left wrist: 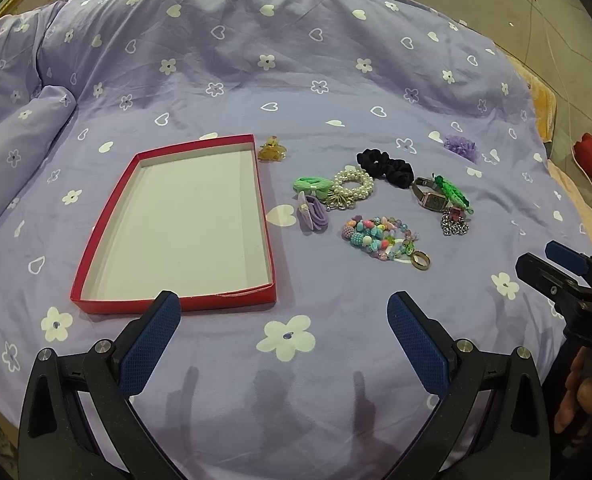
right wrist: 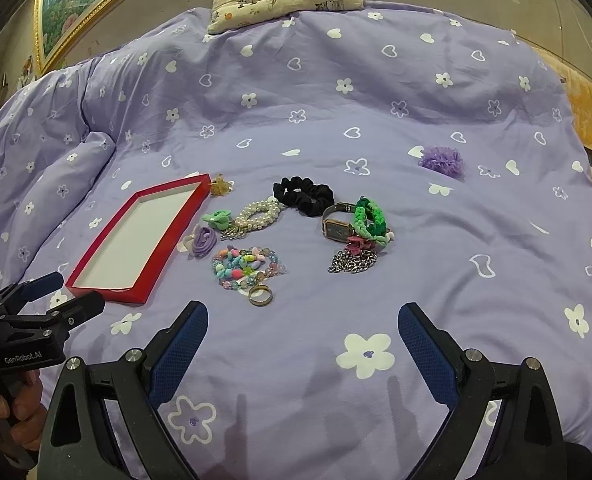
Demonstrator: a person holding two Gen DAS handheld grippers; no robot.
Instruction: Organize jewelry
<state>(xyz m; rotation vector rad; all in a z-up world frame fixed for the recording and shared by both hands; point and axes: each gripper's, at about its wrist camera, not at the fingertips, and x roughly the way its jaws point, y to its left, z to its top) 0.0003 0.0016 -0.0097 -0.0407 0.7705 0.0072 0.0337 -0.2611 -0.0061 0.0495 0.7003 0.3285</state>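
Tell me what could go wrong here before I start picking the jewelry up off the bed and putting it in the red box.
The watch, green braided bracelet and silver chain lie overlapped, so gripping one may drag the others along. The ring is small and flat on the soft purple quilt; the fingers may pinch fabric or let it slip. The red box has low walls and rests on bedding, so pressing nearby could tip it.

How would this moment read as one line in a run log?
stage: start | left gripper: open, unloaded | right gripper: open, unloaded | red box: nothing inside | jewelry: on quilt
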